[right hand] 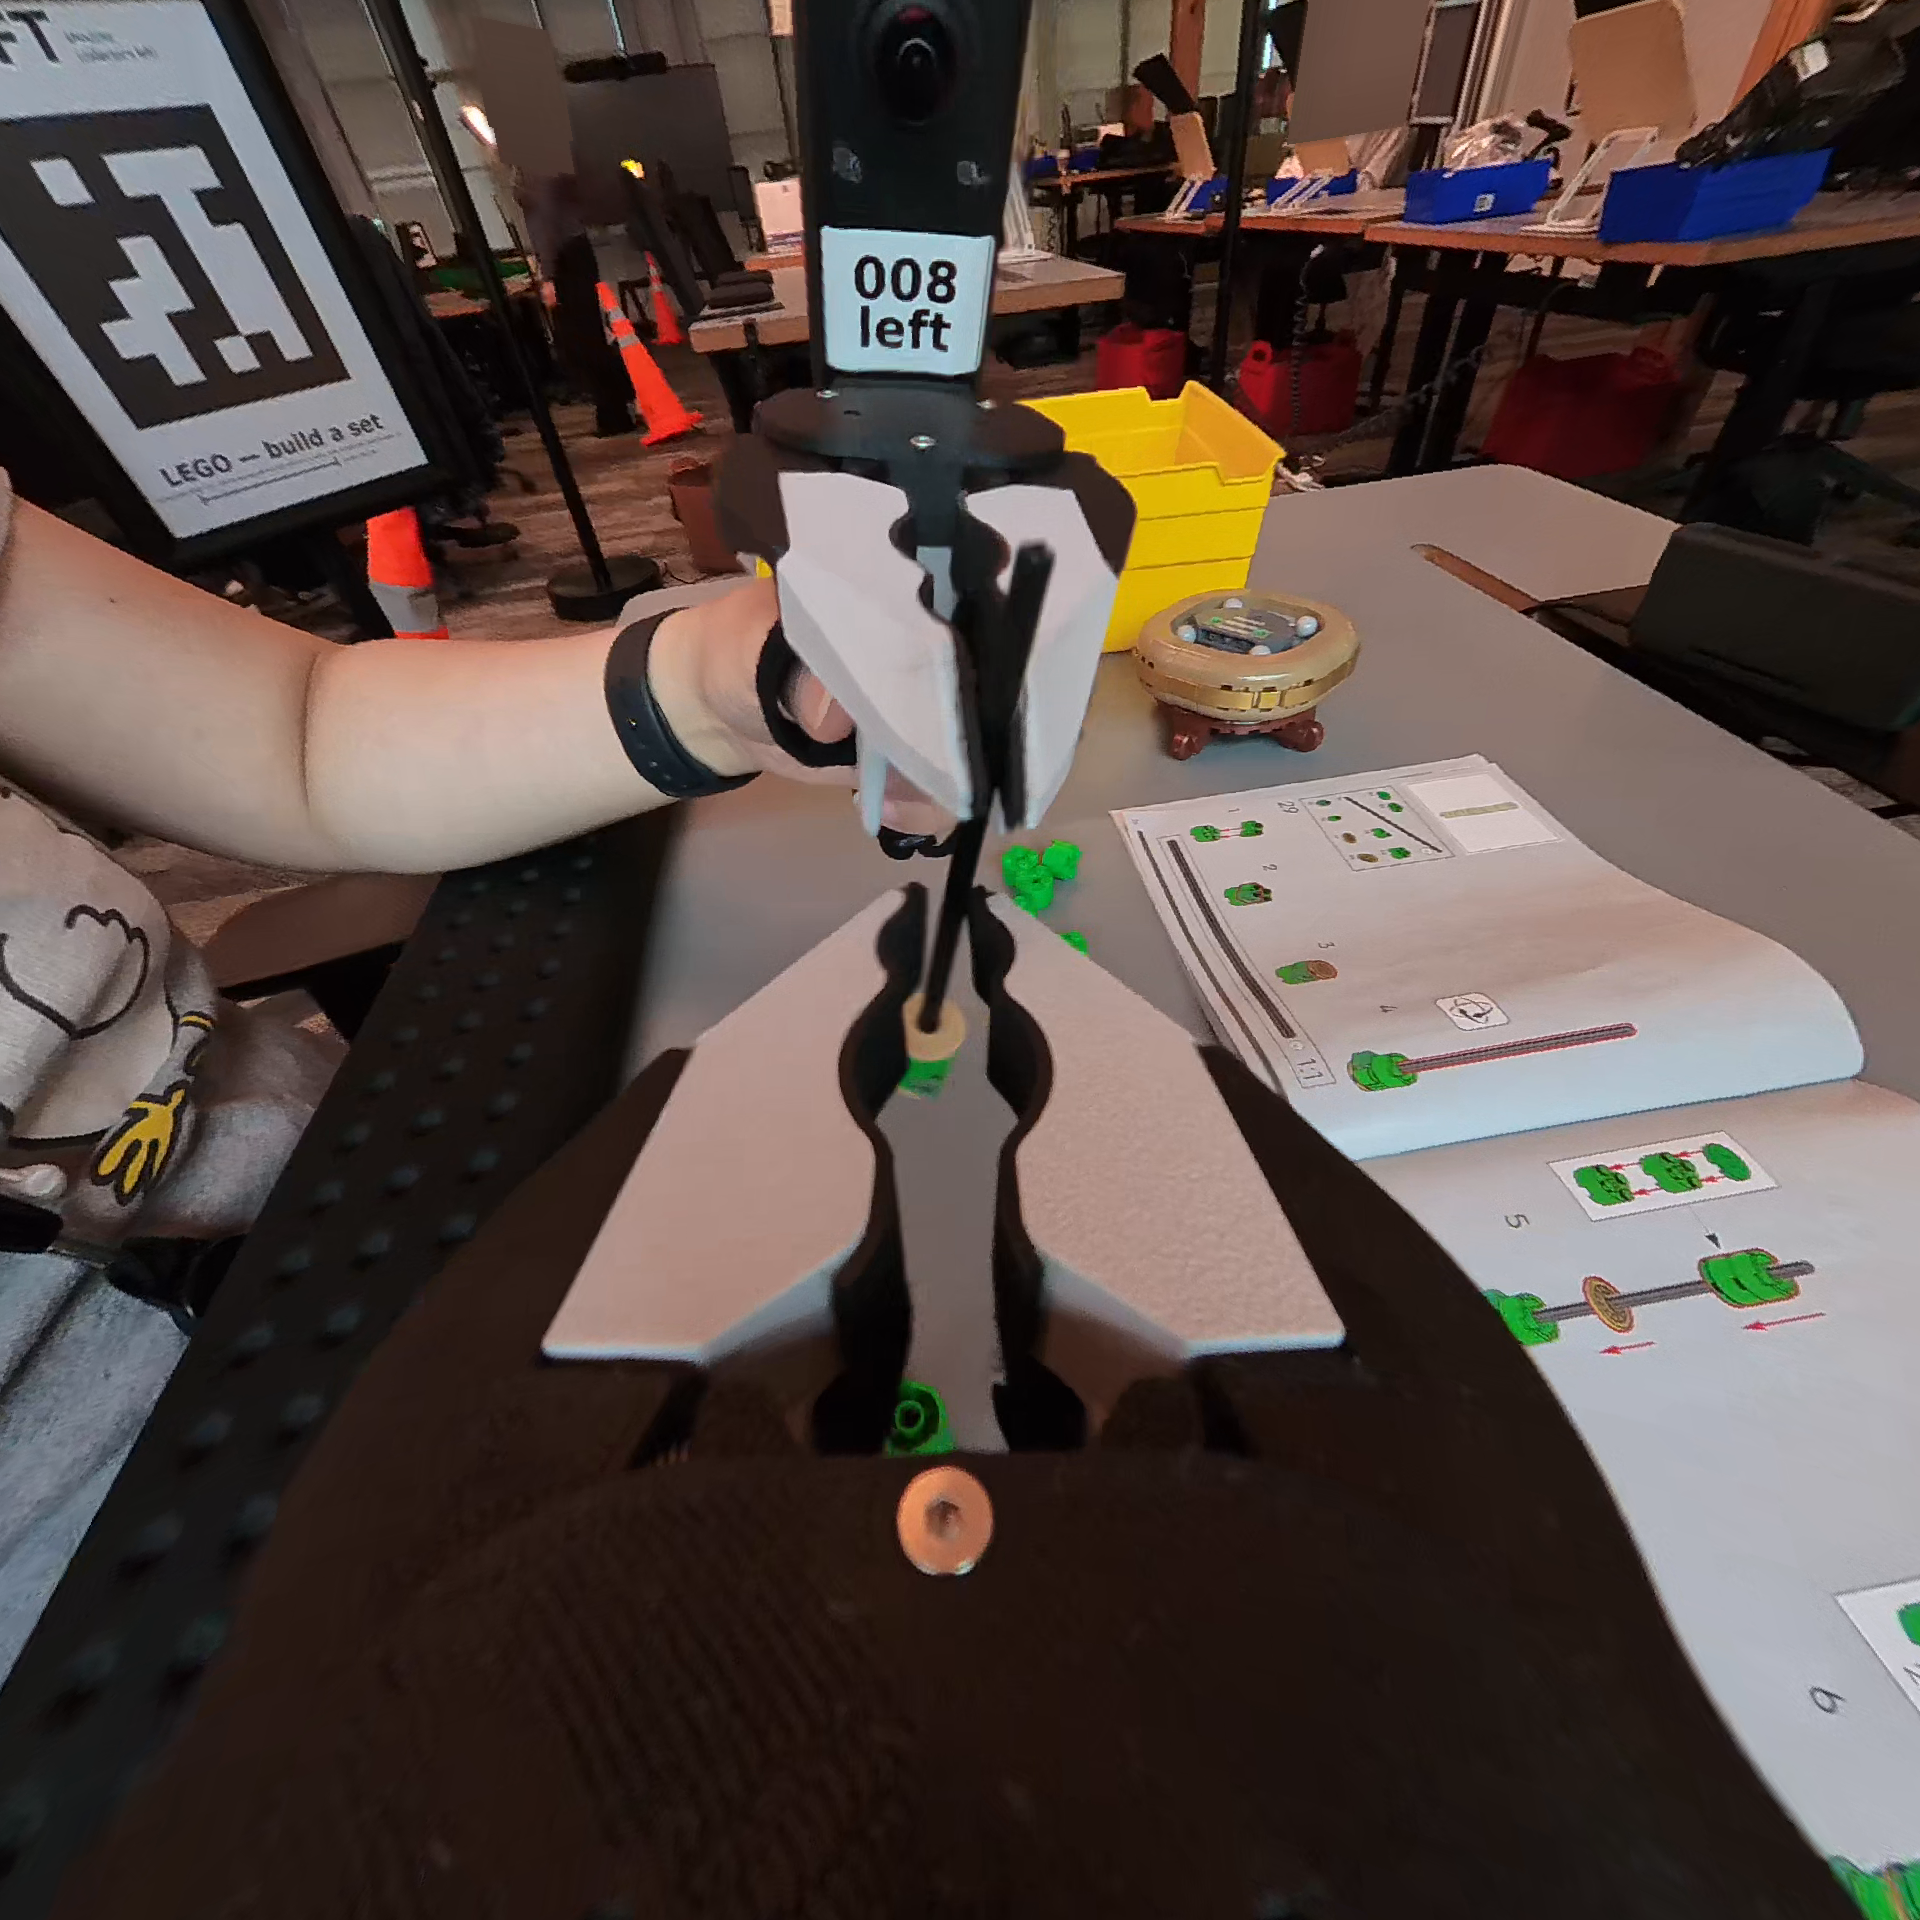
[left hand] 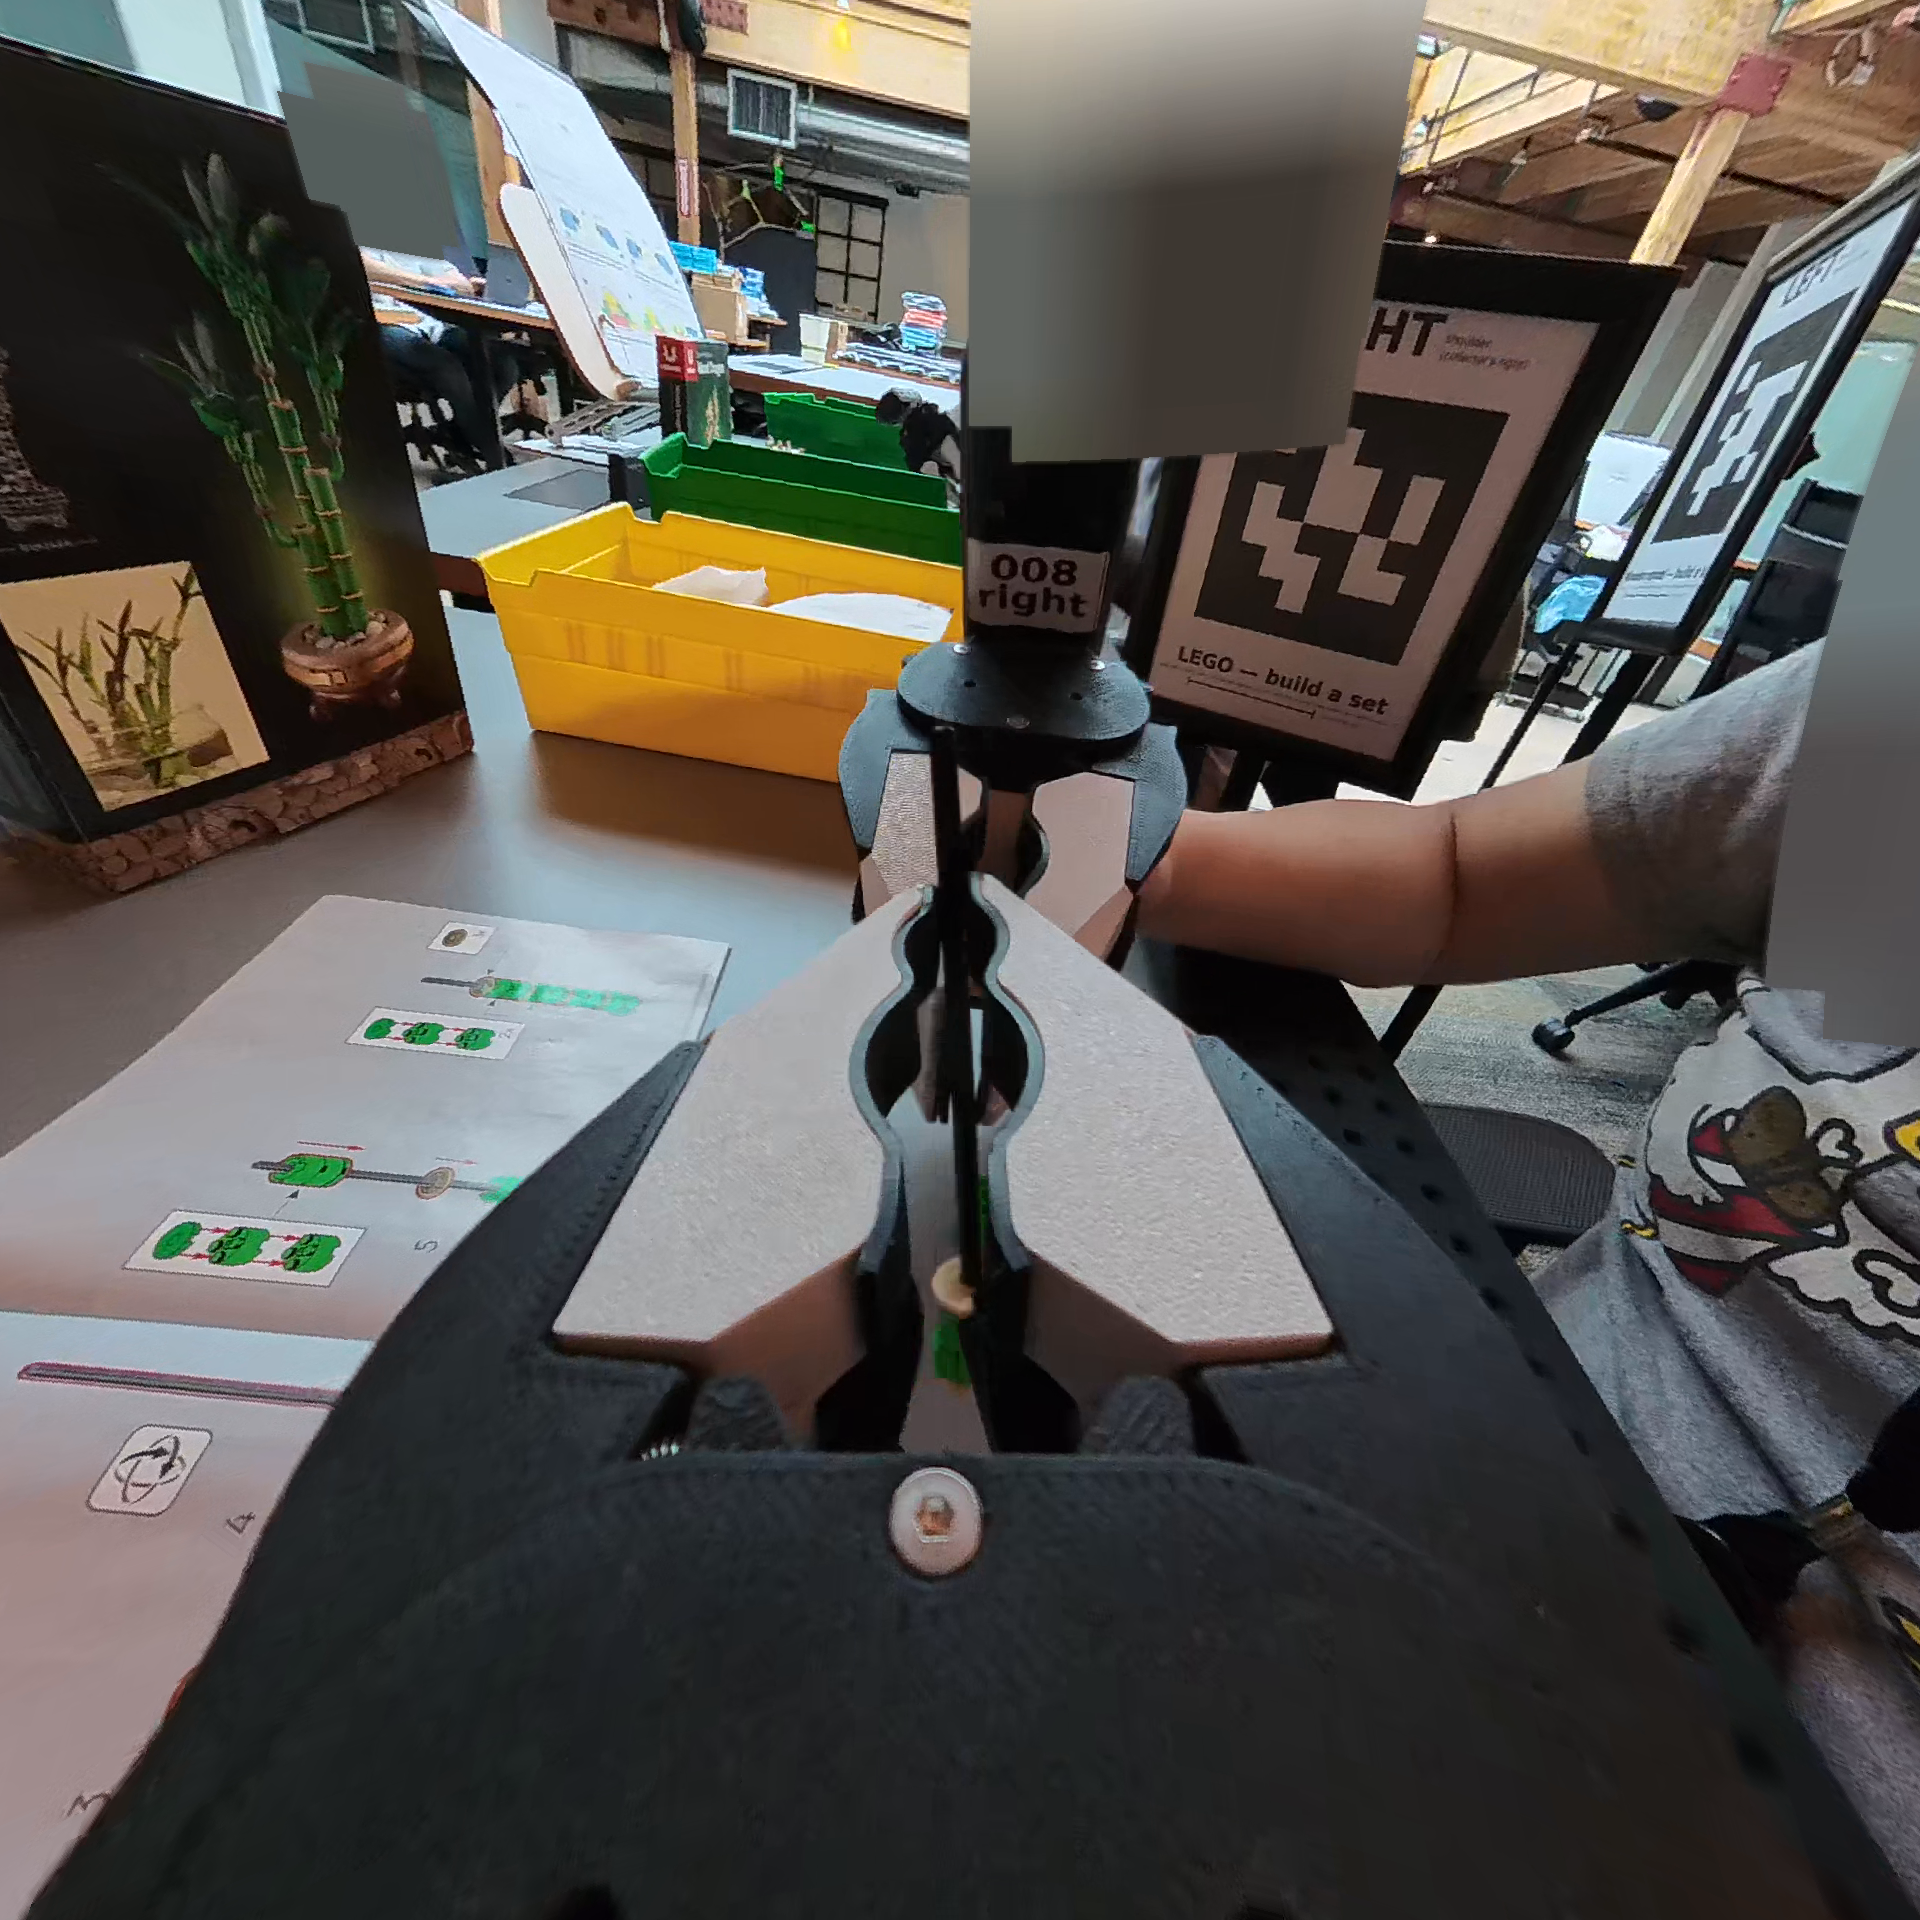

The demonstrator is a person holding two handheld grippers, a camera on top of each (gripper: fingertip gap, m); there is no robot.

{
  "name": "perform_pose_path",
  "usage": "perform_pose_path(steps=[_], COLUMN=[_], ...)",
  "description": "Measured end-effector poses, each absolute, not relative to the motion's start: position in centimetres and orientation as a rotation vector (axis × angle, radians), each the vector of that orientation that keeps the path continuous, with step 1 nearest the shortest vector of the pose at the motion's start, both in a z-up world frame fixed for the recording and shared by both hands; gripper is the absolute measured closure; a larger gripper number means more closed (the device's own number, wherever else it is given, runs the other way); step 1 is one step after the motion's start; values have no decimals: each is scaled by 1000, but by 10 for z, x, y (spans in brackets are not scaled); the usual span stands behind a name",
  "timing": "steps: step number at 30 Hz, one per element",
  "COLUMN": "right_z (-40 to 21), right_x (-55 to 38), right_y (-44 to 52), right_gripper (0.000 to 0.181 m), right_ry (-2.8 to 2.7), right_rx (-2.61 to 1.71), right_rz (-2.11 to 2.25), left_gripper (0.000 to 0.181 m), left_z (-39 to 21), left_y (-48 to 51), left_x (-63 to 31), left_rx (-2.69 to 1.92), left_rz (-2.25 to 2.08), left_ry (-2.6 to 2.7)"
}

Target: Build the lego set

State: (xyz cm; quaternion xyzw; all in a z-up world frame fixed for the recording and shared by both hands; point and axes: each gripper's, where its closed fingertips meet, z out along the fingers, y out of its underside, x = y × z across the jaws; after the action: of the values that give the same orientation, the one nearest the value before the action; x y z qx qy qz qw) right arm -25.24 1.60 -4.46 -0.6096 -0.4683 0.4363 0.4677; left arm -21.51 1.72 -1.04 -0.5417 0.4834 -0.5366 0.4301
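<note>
Your hand-held gripper (left hand: 951, 935) has grainy matt pads (left hand: 748, 1174); the rod (left hand: 954, 997) is smooth black plastic, the bin (left hand: 707, 665) glossy plastic, the booklet (right hand: 1507, 935) paper.

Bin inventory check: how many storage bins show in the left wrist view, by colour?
Yellow bin: 1
Green bins: 2
Total: 3

Black rod (right hand: 951, 935) — green bricks (right hand: 1039, 868).
</note>
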Motion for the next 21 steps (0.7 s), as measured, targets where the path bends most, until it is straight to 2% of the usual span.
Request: perform_pose_path(steps=[2, 3, 8, 14, 16, 19, 21], right_z=[-46, -47, -96, -150, -157, -157, -154], right_x=[-244, -236, -201, -198, -199, -203, -204], right_y=[22, 21, -13, -18, -17, -17, -15], right_gripper=[145, 145, 146, 149, 151, 165, 166], right_ry=[-1156, -1195, -1570, -1752, -1771, -1753, -1717], right_rx=[-1508, -1498, -1538, -1723, -1729, -1724, -1742], right_rz=[1029, 1011, 999, 922, 889, 927, 965], left_gripper=[181, 181, 181, 181, 181, 181, 181], left_z=[-9, -10, -22, -28, -27, -28, -28], left_y=[25, 29, 32, 30, 30, 30, 31], left_x=[-218, -221, -234, -239, -240, -242, -242], left_rx=[-1370, -1381, -1443, -1469, -1466, -1465, -1467], left_rz=[-1332, -1328, -1348, -1389, -1397, -1395, -1386], left_ry=[1148, 1127, 1114, 1096, 1092, 1096, 1095])
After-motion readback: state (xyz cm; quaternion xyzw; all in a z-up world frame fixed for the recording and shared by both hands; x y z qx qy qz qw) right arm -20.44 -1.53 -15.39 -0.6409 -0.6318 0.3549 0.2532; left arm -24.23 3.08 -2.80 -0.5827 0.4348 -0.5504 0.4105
